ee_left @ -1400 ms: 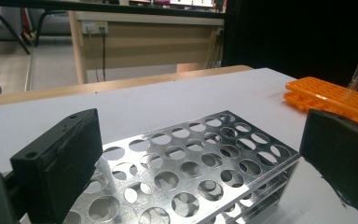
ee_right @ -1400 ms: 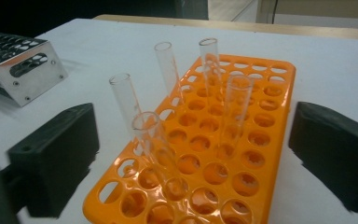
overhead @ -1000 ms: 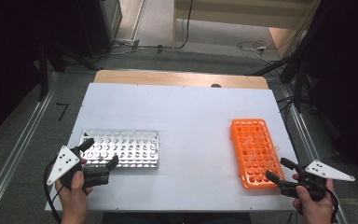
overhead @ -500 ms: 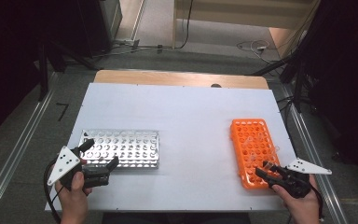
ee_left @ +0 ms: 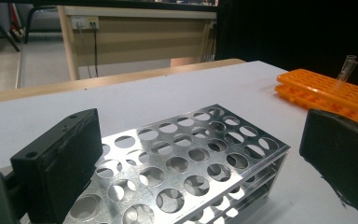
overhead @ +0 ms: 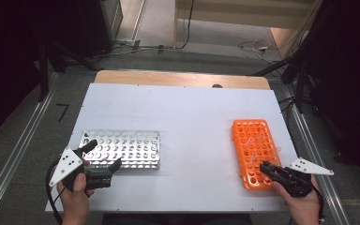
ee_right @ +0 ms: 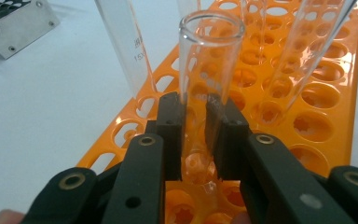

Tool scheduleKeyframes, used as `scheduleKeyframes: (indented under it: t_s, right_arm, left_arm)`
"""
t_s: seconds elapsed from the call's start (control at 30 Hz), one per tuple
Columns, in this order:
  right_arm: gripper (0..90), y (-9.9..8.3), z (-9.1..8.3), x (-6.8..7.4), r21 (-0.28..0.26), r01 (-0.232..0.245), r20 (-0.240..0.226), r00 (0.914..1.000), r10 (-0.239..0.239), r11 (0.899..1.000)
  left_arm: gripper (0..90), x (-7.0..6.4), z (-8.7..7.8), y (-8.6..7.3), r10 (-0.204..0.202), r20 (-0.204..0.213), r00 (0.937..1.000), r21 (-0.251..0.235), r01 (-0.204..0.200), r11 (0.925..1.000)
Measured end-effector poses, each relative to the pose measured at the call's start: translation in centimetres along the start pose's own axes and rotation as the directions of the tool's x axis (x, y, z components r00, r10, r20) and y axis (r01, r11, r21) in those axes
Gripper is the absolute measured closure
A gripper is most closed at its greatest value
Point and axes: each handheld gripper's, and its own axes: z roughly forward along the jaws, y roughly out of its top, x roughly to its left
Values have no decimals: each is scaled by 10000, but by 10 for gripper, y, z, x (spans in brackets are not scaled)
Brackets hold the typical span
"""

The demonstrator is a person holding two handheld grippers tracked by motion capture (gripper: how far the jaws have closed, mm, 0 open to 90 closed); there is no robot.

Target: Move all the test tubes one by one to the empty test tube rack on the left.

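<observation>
An orange tube rack (overhead: 255, 145) lies at the table's right, with several clear glass test tubes standing in it. My right gripper (ee_right: 195, 135) sits at the rack's near end, shut on one upright glass test tube (ee_right: 209, 60) whose base rests in a hole; the same gripper (overhead: 266, 167) appears in the high view. At the left lies a silver metal rack (overhead: 122, 149) with empty holes. My left gripper (overhead: 104, 154) stands open at its near left corner, one jaw on each side of the rack's (ee_left: 182, 163) end, nothing held.
Two more tubes (ee_right: 121, 46) (ee_right: 307, 46) stand close around the held one. The orange rack (ee_left: 326, 88) shows far right in the left gripper view. A wooden strip (overhead: 183, 78) edges the white table (overhead: 192, 117) at the back; metal rails run along both sides.
My right gripper has moved left and forward over the orange rack's near end and shut on a tube. The left gripper has stayed put.
</observation>
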Motion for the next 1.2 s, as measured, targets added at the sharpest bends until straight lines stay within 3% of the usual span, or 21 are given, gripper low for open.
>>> scheduleKeyframes:
  t_s: [0.43, 0.7, 1.0, 1.2]
  right_arm:
    - [737, 13, -13, -1, -569, -21, -109, 9999, 14, 9984]
    - [737, 21, -26, 2, -832, -99, 71, 9999, 105, 9965]
    - [738, 39, -45, 8, -1082, -175, 212, 9996, 199, 9940]
    - [738, 58, -48, 21, -1230, 74, -25, 10000, -77, 9924]
  left_arm:
    - [0, -6, 1, 1, 233, 31, 9997, 2, -233, 9997]
    - [0, -9, 3, 3, 336, 121, 9994, -28, -336, 9994]
    - [0, -20, 7, 7, 849, 175, 9962, 70, -851, 9964]
    - [0, -24, 10, 11, 709, 370, 9968, 38, -711, 9975]
